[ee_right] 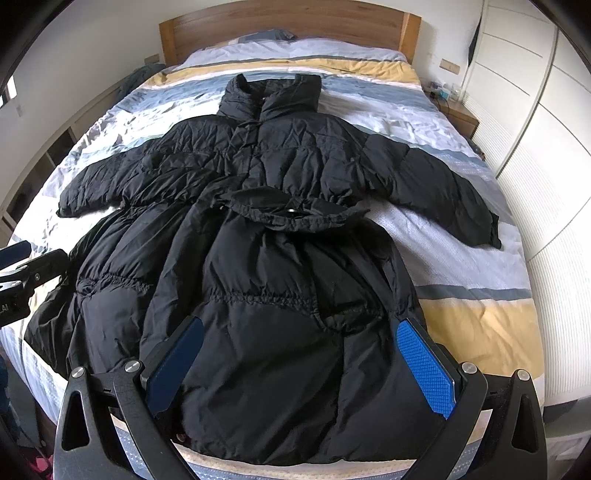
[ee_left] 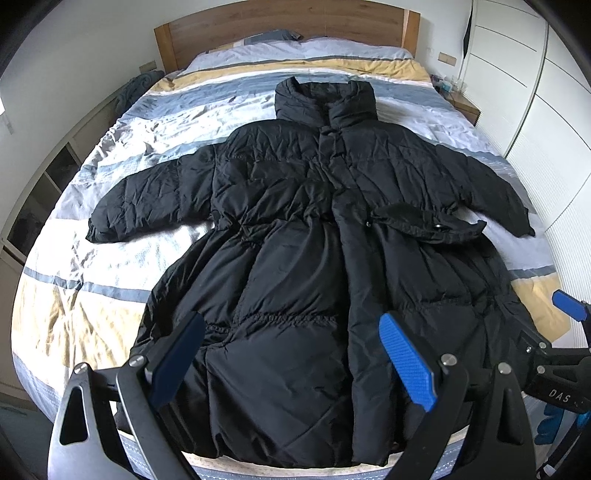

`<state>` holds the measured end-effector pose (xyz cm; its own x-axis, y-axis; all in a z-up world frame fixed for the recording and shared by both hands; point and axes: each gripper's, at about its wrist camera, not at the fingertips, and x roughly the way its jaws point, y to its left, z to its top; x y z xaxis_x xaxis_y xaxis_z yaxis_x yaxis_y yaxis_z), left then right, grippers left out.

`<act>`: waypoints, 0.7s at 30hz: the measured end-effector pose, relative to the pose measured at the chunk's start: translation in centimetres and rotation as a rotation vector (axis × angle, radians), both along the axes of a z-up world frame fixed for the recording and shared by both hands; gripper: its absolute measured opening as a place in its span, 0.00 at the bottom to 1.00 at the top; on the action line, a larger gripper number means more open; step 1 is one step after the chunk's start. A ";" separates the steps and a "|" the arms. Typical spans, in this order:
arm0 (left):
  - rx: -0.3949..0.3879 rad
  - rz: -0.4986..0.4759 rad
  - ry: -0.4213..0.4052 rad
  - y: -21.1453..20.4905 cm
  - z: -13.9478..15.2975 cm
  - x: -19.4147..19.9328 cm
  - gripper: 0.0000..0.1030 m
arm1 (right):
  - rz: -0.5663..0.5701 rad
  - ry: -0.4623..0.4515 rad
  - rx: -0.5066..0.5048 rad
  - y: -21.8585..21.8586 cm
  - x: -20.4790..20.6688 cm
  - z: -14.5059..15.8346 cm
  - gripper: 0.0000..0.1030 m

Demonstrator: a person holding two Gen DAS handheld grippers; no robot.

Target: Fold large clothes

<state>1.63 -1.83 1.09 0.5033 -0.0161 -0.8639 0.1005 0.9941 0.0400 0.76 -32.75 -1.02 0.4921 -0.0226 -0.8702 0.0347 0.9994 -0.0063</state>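
Coat: my long black padded coat [ee_left: 295, 266] lies front up and spread flat along the bed [ee_left: 92, 295], collar toward the headboard [ee_left: 288, 29], hem at the foot edge nearest me.
Sleeves: both stretch out sideways over the striped cover [ee_right: 480, 295]; the left sleeve [ee_left: 147, 199] ends short of the bed's side edge.
Belt: a loose belt [ee_right: 295, 214] lies bunched across the waist.
Left gripper [ee_left: 291, 354]: I see its jaws wide, holding nothing, above the hem.
Right gripper [ee_right: 299, 358]: jaws wide too, holding nothing, over the lower right panel; its tip also shows at the right edge of my left view.
Surroundings: wardrobe [ee_left: 535, 92] close along the right side, nightstand [ee_right: 458, 114] by the headboard, low shelves [ee_left: 44, 192] on the left.
Room: bare cover shows on both sides of the coat's skirt.
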 end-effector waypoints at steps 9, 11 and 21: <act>-0.002 0.029 0.032 -0.4 -0.4 1.0 0.93 | -0.045 0.022 0.075 -2.4 0.4 -1.2 1.00; -0.001 0.043 0.056 -0.5 -0.7 1.3 0.93 | -0.050 0.033 0.096 -3.1 0.7 -1.6 1.00; 0.055 0.155 0.114 -1.1 -2.0 3.3 0.93 | -0.320 0.049 0.322 -17.6 5.8 -6.7 1.00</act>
